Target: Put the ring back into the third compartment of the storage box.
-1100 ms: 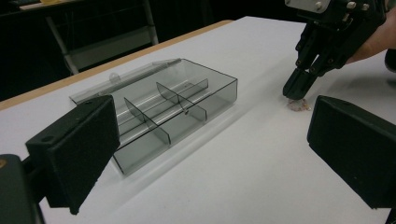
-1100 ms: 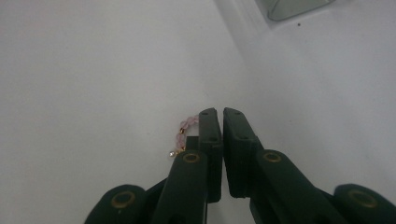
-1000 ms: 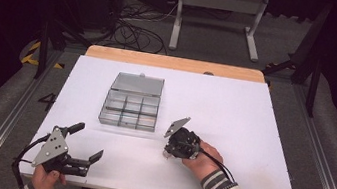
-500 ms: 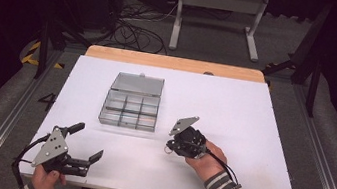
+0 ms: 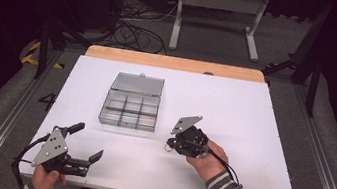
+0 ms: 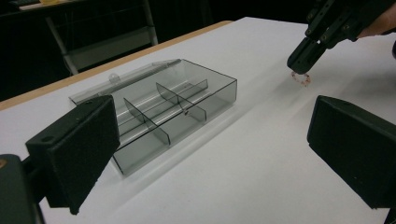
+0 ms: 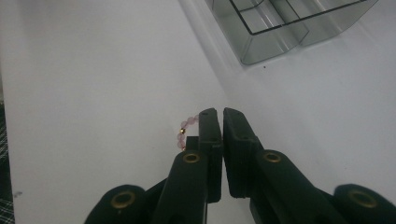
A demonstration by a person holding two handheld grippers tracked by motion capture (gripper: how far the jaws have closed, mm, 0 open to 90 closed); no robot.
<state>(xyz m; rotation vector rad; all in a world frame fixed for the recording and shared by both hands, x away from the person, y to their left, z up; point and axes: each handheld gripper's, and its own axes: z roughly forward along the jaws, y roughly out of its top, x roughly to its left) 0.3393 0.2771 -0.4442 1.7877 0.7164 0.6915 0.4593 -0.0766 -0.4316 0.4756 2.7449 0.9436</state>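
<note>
At the left, near the front edge of the white table [image 5: 254,117], a hand [image 5: 44,182] holds the left gripper [image 5: 83,145]. Its two black jaws are spread wide apart with nothing between them. In the left gripper view its big flat pads [image 6: 77,149] frame the table ahead.

Ahead of that gripper and a bit to its right sits a clear grey plastic box [image 5: 130,109]. Thin walls split it into small compartments, and its lid lies open flat behind it. In the left gripper view the box [image 6: 159,112] looks see-through and smoky.

Further right, just past the box's near right corner, the other hand [image 5: 207,161] holds the right gripper [image 5: 169,145], tipped down toward the table. Its jaws are pressed close together — just a thin gap shows between them in the right gripper view. At its tip is a tiny bracelet [image 7: 184,133] of pale pink beads with a couple of little gold ones. The beads curve out from the left side of the tip, and the rest is hidden behind the jaw, so I cannot tell whether the jaws are pinching it. In the left gripper view the bracelet [image 6: 300,78] is a small pink ring on the table, right under that gripper's tip — touching it or nearly so.
</note>
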